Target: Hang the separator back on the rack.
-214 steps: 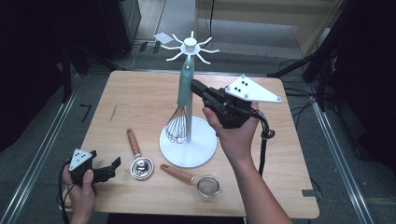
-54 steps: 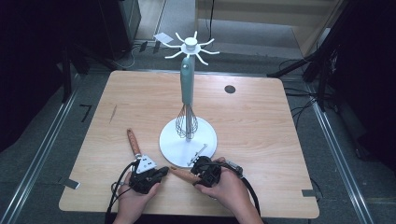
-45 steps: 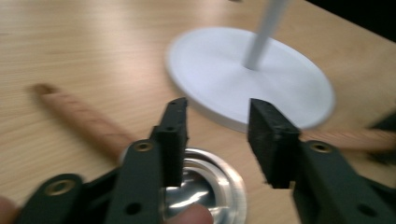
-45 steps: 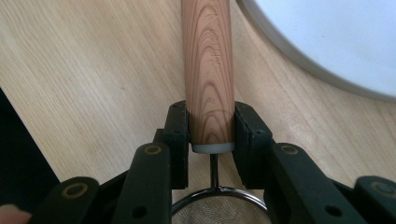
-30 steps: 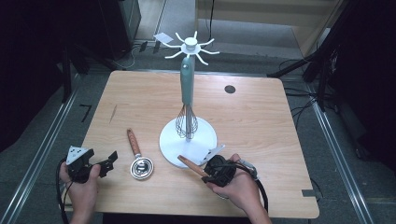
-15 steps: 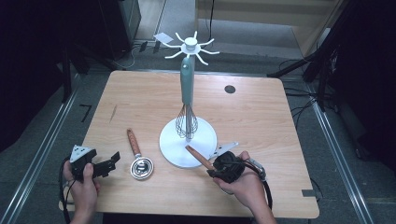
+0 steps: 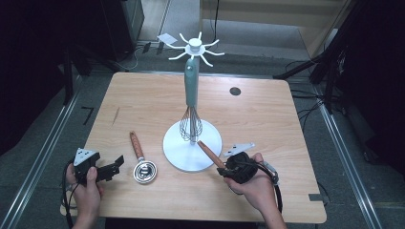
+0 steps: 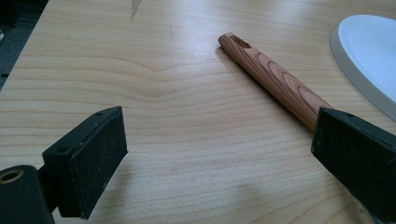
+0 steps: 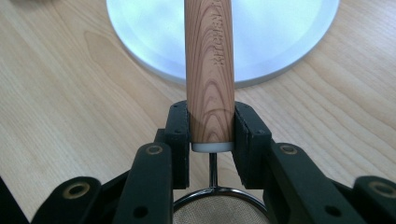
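The right gripper (image 9: 211, 130) clamped the strainer (image 9: 209, 70) by its wooden handle, which pointed over the white stand (image 7: 192, 148) base. A whisk (image 7: 190, 126) hung against the stand's post just beyond. The left gripper (image 7: 109, 168) stood wide open near the table (image 7: 267, 119) edge, beside a ladle (image 7: 142, 162).
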The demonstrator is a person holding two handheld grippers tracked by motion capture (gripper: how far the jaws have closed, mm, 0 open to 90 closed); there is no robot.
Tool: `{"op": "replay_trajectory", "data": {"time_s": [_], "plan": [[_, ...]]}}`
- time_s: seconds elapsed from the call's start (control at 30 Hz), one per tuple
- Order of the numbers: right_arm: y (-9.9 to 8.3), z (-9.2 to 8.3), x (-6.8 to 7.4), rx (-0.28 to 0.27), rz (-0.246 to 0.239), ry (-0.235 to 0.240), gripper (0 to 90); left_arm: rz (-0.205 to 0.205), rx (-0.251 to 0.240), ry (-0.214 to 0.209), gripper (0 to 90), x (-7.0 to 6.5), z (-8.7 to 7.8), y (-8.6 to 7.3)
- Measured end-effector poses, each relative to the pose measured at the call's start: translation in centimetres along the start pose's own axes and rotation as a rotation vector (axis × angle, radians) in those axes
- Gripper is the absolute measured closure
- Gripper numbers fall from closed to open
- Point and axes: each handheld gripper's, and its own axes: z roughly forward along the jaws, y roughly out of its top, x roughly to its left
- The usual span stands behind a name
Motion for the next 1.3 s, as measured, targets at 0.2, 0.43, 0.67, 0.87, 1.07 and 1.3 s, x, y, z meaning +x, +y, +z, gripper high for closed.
{"op": "replay_trajectory", "data": {"time_s": [0.2, 0.43, 0.67, 0.87, 1.07, 1.3], "plan": [[-0.2, -0.3, -0.4, -0.033, 0.022, -0.018, 71.3, 0.006, 0.001, -0.004, 2.8, -0.1, 0.1, 0.0], [-0.4, -0.5, -0.9, -0.085, 0.049, -0.032, 71.3, 0.008, 0.001, 0.002, 2.3, -0.2, 0.2, -0.1], [-0.5, -0.8, -1.1, -0.123, 0.065, -0.043, 71.3, 0.022, 0.007, 0.005, 2.3, -0.4, 0.2, -0.1], [-0.5, -1.2, -1.3, -0.174, 0.068, -0.071, 71.3, 0.034, 0.01, 0.009, 2.3, -0.5, 0.2, -0.2], [-0.4, -1.7, -1.3, -0.229, 0.092, -0.083, 71.4, 0.041, 0.008, 0.009, 2.3, -0.6, 0.2, -0.2], [-0.3, -2.5, -1.3, -0.29, 0.103, -0.099, 71.4, 0.043, 0.013, 0.012, 2.3, -0.7, 0.2, -0.2]]}}
